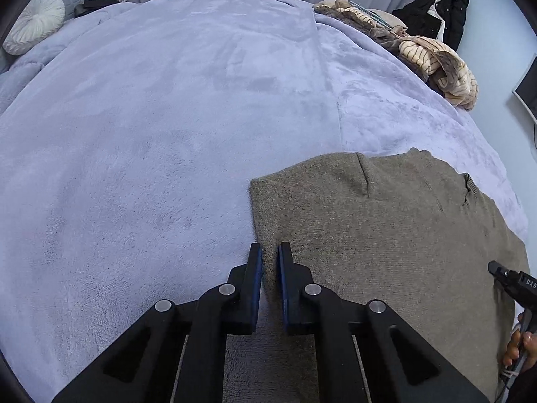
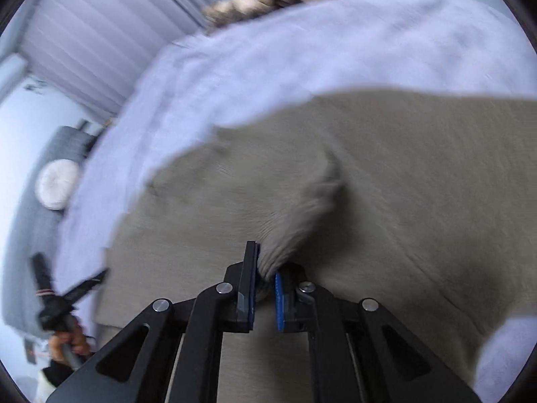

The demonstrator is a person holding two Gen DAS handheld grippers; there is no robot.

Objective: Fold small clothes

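A grey-brown knit garment [image 1: 386,228] lies flat on the lilac blanket, low and to the right in the left wrist view. My left gripper [image 1: 269,252] is shut on the garment's left edge, which runs between the blue pads. In the blurred right wrist view the same garment [image 2: 386,168] fills the middle. My right gripper [image 2: 266,262] is shut on a bunched fold of it, pulled up into a ridge. The right gripper's tip [image 1: 503,273] shows at the garment's right side, with a hand [image 1: 518,346] below it. The left gripper [image 2: 67,288] appears at the far left.
The lilac blanket [image 1: 167,117] covers a wide bed. A pile of striped and beige clothes [image 1: 436,57] lies at its far right edge. A round white cushion [image 1: 33,23] sits on a grey chair at the back left, a black coat [image 1: 436,6] hangs at the back right.
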